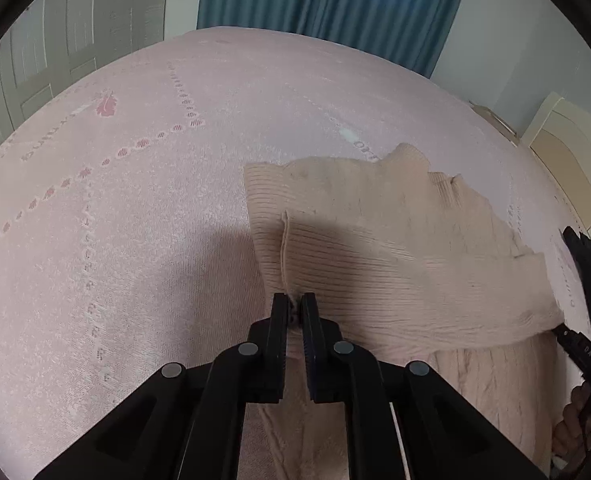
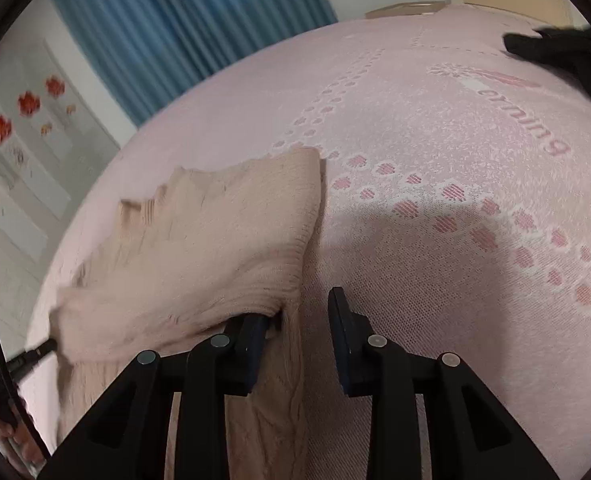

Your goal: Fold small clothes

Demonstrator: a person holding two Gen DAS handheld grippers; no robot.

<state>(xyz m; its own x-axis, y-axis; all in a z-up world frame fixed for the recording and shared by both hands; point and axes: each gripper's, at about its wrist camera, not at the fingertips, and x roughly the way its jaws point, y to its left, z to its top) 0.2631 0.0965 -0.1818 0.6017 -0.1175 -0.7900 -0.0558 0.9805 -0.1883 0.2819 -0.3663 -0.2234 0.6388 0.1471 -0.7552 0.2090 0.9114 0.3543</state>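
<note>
Sweater (image 1: 395,240) edge pinched in left hand-held gripper (image 1: 294,302); right hand-held gripper (image 2: 301,304) open, sweater's lower part cut off.

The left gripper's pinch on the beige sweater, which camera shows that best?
The left wrist view: the left gripper sits centred there, fingers closed on a fold of the beige sweater. The right wrist view shows only a black fingertip of it at the sweater's left edge, blurred.

sweater (image 1: 395,248): ribbed knit | bedspread (image 1: 135,240): woven, textured | curtain (image 1: 335,0): cloth
</note>
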